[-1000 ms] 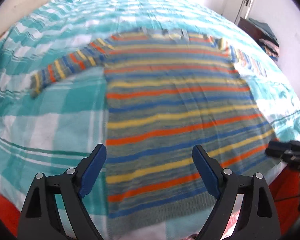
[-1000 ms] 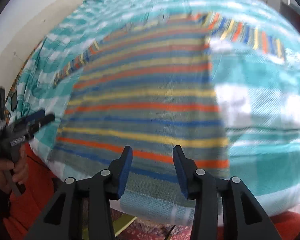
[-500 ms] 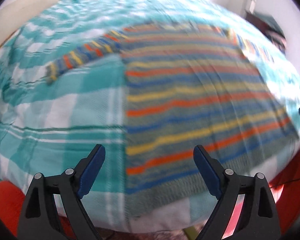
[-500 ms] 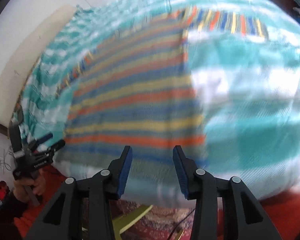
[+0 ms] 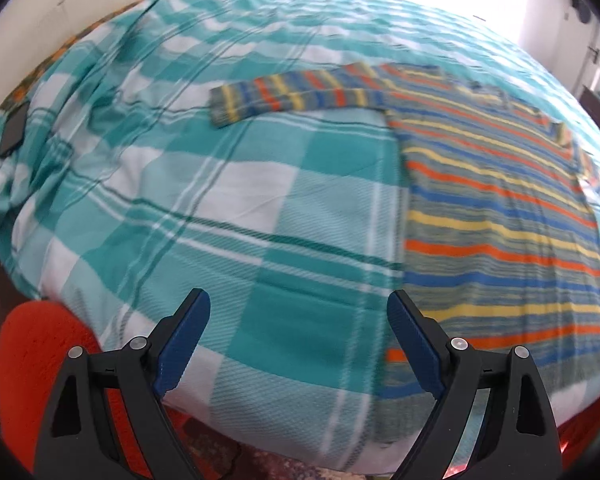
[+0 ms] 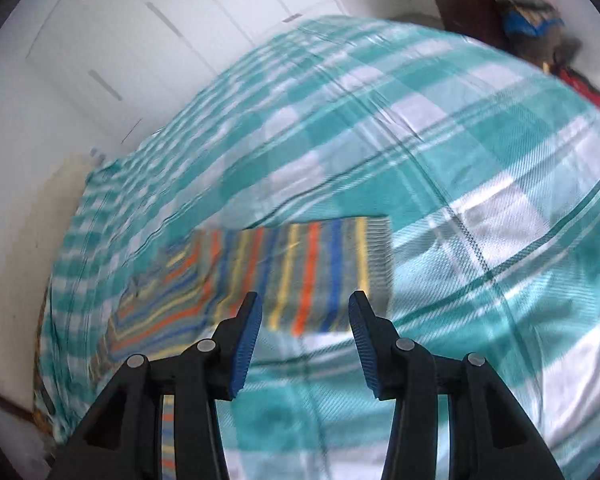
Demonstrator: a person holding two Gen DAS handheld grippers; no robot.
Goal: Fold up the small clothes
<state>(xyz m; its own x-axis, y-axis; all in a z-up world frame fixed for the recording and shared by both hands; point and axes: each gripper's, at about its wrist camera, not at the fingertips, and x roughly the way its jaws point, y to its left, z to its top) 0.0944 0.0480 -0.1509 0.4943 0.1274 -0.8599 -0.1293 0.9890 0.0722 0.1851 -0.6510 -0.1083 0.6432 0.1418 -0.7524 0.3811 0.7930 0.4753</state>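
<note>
A striped sweater point(image 5: 496, 208) was laid flat on a bed covered with a teal checked blanket point(image 5: 228, 200). No fold had been made yet. One sleeve point(image 5: 296, 94) was stretched out to the side on the blanket, well away from the left gripper point(image 5: 300, 344). The left gripper was held above the blanket near the bed's edge, with its jaws spread wide and nothing pinched between them. Its right finger was seen just beside the sweater's bottom corner.

The other sleeve point(image 6: 316, 272) was seen just ahead of the right gripper point(image 6: 304, 340). Those jaws were spread too, and nothing was held in them.

It was judged that the sleeves were to be folded in first. For that, each sleeve end would need to be pinched and carried over the sweater's body.
</note>
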